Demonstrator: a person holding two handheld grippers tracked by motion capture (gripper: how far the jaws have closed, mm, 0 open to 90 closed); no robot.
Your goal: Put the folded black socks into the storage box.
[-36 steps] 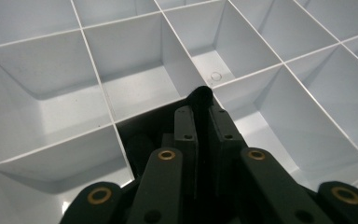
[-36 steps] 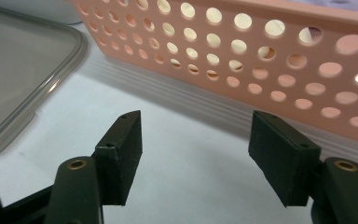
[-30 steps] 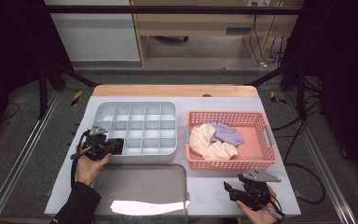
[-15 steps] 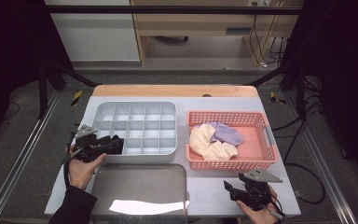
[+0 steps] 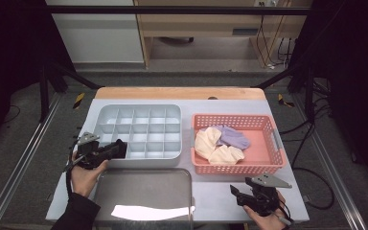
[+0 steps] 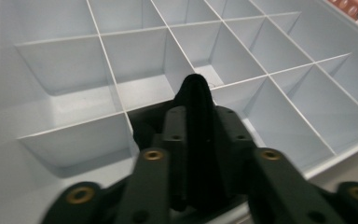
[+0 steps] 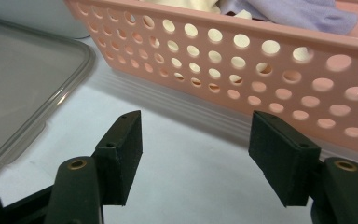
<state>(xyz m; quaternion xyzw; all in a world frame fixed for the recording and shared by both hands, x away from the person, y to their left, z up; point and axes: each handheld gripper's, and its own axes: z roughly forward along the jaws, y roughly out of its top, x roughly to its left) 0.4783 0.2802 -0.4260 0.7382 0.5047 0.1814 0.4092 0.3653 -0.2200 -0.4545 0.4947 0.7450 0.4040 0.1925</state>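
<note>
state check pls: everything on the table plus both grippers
Compartment tray: uncovered, the cells in view empty.
Clear lid: off, lying flat in front of the tray.
Pink basket: holds cloths.
Cloths: crumpled, cream and purple, in the basket.
Left gripper: fingers have just been closing, now together, nothing between them, over the tray.
Right gripper: fingers open, empty, facing the basket's wall.

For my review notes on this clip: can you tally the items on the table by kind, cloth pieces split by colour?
Divided grey tray: 1
Pink basket: 1
Clear lid: 1
Cream cloths: 2
Lilac cloth: 1
Total: 6
</note>
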